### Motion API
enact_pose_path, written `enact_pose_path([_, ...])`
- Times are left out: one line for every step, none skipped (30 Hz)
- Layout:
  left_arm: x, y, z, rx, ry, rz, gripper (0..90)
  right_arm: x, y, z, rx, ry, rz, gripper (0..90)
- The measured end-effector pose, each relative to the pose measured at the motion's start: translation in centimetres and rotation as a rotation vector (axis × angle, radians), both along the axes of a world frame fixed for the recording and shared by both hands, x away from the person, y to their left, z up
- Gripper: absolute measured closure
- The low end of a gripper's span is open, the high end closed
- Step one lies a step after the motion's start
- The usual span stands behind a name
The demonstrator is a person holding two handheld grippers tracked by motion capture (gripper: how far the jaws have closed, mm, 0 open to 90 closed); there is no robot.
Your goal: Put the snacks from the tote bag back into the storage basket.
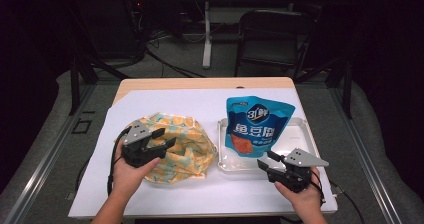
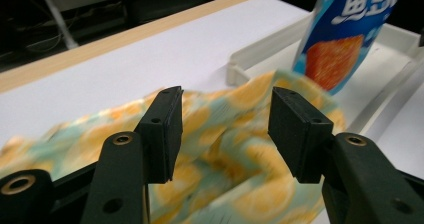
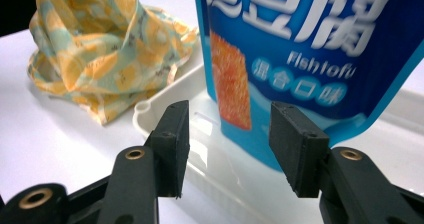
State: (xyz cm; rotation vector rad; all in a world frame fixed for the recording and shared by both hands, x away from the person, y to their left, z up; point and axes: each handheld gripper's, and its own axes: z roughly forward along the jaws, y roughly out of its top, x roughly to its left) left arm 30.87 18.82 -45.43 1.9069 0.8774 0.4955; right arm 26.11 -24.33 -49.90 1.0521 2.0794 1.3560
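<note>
The blue pouch (image 3: 310, 59) carries white Chinese characters, and under them, toward 6 o'clock, the word "Fishtofu".

One white tray (image 1: 307, 134) sits on the worktop (image 1: 165, 101). One blue snack pouch (image 1: 255, 126) stands in that tray. One yellow patterned cloth bag (image 1: 187, 149) lies just left of the tray. Two claws: one (image 1: 162, 140) over the bag, one (image 1: 265, 161) at the tray's near edge.

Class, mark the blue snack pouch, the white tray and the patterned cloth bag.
blue snack pouch (image 1: 256, 126), high view, front panel.
white tray (image 1: 309, 134), high view, bare floor at right.
patterned cloth bag (image 1: 192, 146), high view, crumpled middle.
</note>
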Motion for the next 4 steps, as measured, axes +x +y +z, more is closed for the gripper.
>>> enact_pose_path([-0.2, 0.6, -0.4, -0.003, -0.002, 0.011, 47.1, -0.1, 0.0, -0.3, -0.003, 0.005, 0.002, 50.6])
enact_pose_path([-0.3, 1.2, -0.7, -0.007, 0.003, 0.023, 46.1, -0.1, 0.0, -0.5, -0.003, 0.010, 0.004, 50.6])
enact_pose_path([-0.5, 1.8, -1.0, -0.009, 0.006, 0.033, 45.5, -0.1, 0.0, -0.6, -0.003, 0.013, 0.006, 50.6])
enact_pose_path([-0.7, 2.4, -1.3, -0.012, 0.010, 0.046, 45.2, -0.2, 0.0, -0.8, 0.000, 0.013, 0.013, 50.5])
